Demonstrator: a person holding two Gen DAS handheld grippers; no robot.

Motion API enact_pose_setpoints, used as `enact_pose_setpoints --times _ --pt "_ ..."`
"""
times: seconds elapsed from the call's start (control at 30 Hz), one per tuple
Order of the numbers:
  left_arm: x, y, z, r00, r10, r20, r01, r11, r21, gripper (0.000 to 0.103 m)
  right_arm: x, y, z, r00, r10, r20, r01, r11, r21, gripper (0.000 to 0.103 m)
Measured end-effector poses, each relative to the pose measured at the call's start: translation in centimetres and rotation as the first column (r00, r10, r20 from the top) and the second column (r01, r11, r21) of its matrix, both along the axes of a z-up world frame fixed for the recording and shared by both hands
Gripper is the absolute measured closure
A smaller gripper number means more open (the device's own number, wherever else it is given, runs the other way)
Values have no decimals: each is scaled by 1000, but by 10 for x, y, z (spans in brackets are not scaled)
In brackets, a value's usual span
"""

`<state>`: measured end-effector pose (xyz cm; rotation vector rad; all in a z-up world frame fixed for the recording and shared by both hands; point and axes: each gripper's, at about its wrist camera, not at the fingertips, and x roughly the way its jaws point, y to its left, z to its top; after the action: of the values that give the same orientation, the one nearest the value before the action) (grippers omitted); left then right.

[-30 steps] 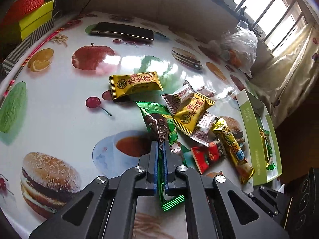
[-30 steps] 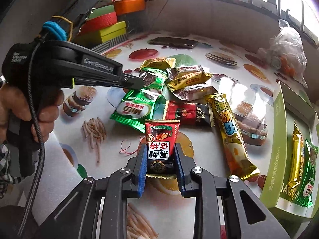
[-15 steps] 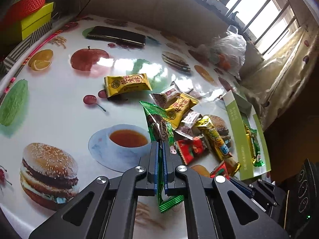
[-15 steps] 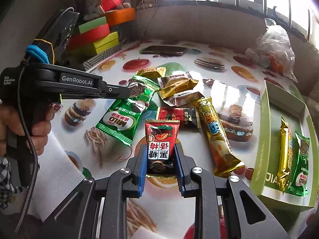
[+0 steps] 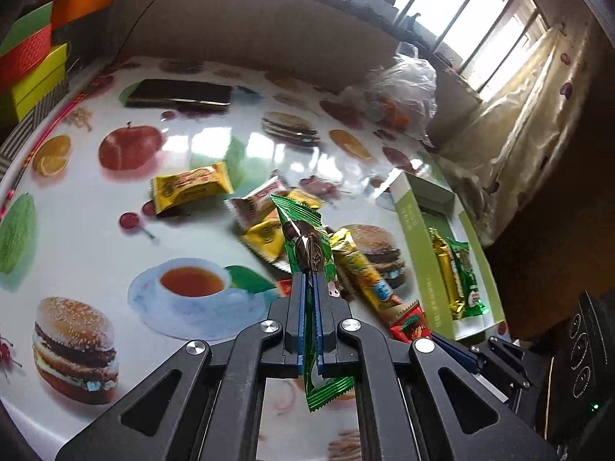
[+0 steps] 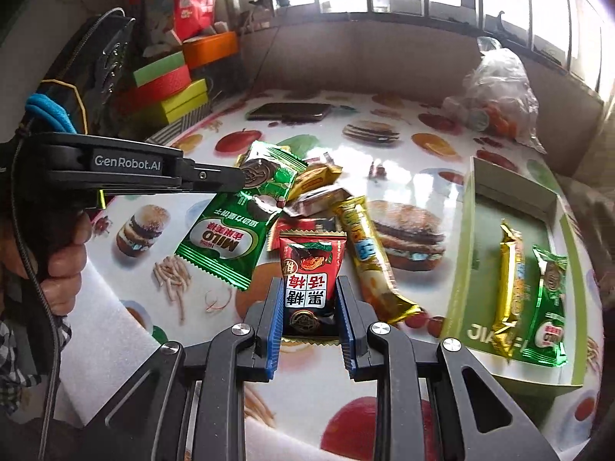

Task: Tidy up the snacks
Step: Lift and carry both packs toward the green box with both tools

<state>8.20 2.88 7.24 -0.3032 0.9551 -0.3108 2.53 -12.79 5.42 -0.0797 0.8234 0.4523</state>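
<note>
Snack packets lie in a loose pile [image 6: 319, 192] on the glossy food-print tabletop [image 5: 96, 238], left of the shallow green cardboard tray [image 6: 467, 269]. Clamped tight in the left gripper [image 5: 308, 280] hangs a green foil Milo wafer packet [image 6: 234, 226], lifted above the pile. Nearer than the pile, the right gripper [image 6: 309, 299], jaws partly apart, pinches a red plum-candy packet [image 6: 309, 269]. Inside the tray lie a gold bar [image 6: 509, 288] and a green packet [image 6: 549, 299].

Looks like a home, prob. a dining corner: round table [image 5: 96, 238] w/ fruit-and-burger print oilcloth, phone [image 5: 178, 94] left on it, plastic bag [image 6: 499, 92] of groceries, stacked gift boxes [image 6: 173, 84], barred window [image 5: 461, 4] w/ curtain [image 5: 530, 123].
</note>
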Motion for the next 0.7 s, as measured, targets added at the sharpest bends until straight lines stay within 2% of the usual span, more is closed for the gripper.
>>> enact_pose_setpoints --times 0.7 --pt "20 -72 30 991 -119 54 117 993 29 100 8 -65 22 990 -143 13 143 990 13 79"
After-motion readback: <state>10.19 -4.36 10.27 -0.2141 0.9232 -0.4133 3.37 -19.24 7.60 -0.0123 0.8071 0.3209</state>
